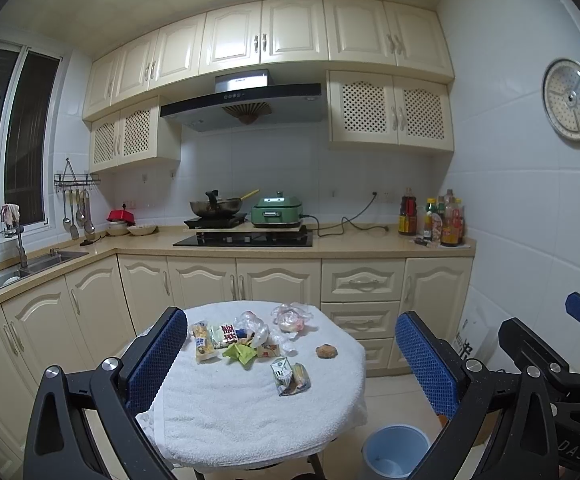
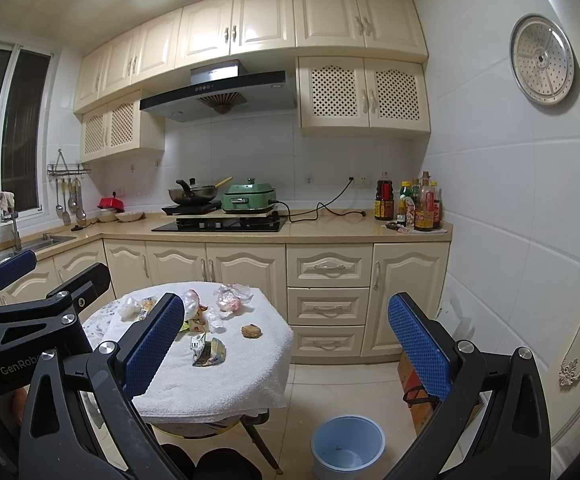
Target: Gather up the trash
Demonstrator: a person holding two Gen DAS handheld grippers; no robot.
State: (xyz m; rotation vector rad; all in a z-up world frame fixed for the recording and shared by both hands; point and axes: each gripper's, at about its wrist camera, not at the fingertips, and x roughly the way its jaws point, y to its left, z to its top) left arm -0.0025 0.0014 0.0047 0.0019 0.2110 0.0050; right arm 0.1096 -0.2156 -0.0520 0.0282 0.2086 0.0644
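A small round table under a white towel [image 1: 226, 412] [image 2: 226, 384] holds several pieces of trash: snack wrappers [image 1: 214, 338], a green wrapper [image 1: 242, 354], crumpled clear plastic bags [image 1: 291, 317] [image 2: 232, 299], a flattened drink carton [image 1: 289, 376] [image 2: 208, 350] and a brown crumpled lump [image 1: 326, 351] [image 2: 251, 331]. A light blue bin [image 1: 395, 450] [image 2: 347, 446] stands on the floor right of the table. My left gripper [image 1: 290, 364] is open and empty, held back from the table. My right gripper [image 2: 286, 348] is open and empty, beside the left one.
Cream kitchen cabinets [image 1: 282, 280] and a counter with a stove [image 1: 246, 236], wok, green cooker and sauce bottles [image 1: 433, 220] run behind the table. A sink [image 1: 18, 268] is at the left. A cardboard box [image 2: 417, 396] stands by the right wall.
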